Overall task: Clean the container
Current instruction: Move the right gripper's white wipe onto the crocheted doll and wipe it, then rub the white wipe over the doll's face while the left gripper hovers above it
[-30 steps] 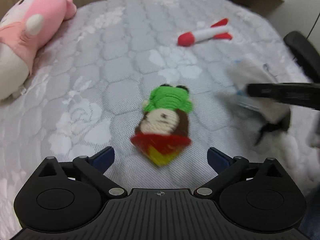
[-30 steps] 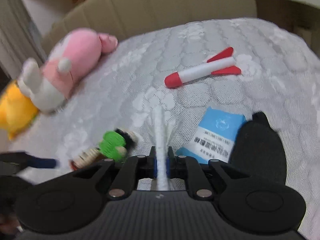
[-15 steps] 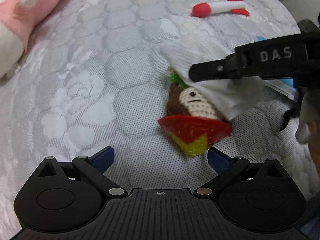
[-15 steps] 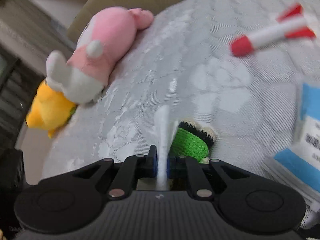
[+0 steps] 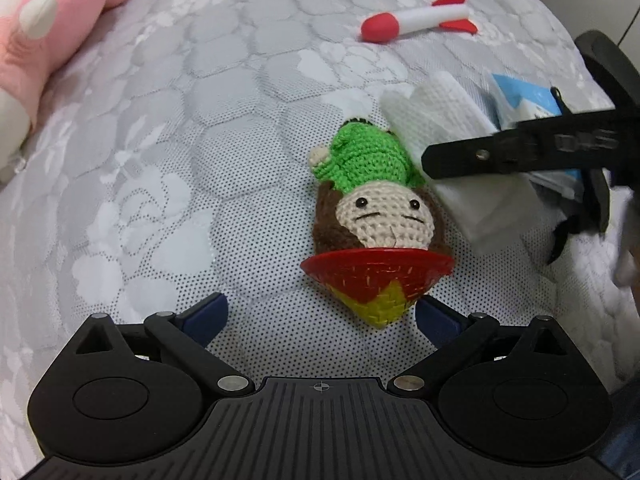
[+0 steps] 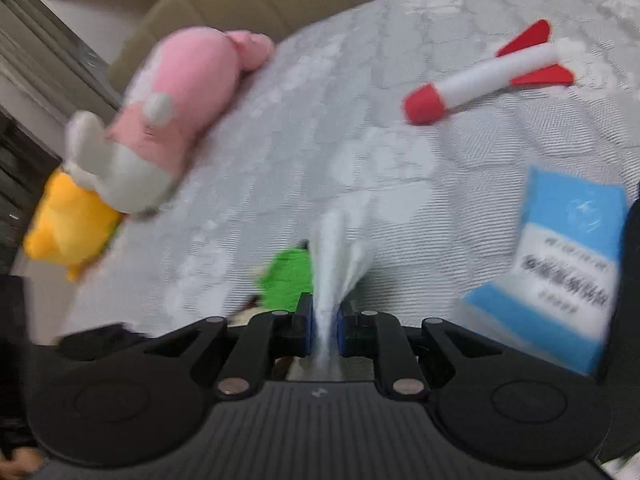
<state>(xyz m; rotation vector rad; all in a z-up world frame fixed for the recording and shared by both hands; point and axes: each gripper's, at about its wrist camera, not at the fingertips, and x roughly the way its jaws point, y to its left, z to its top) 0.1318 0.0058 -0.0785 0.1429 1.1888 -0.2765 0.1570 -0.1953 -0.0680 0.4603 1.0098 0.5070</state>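
Crocheted doll (image 5: 374, 216) mid-bed, between wide-open left gripper (image 5: 320, 316) jaws; right gripper (image 6: 323, 322) jaws clamped on white tissue (image 5: 452, 152) touching its green body: best wiped gently, doll steadied first.

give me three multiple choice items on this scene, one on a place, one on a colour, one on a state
1. Where is the toy rocket relative to the crochet doll in the left wrist view?
A. farther away on the bedcover
B. under the doll
C. between the left tongs

2. What colour is the doll's body?
A. blue
B. green
C. orange

3. What state are the right tongs in?
A. wide open
B. shut on a white wipe
C. shut on the rocket

Answers:
1 A: the rocket lies apart, beyond the doll.
2 B: green yarn shows above the face.
3 B: the wipe is pinched between the blue pads.
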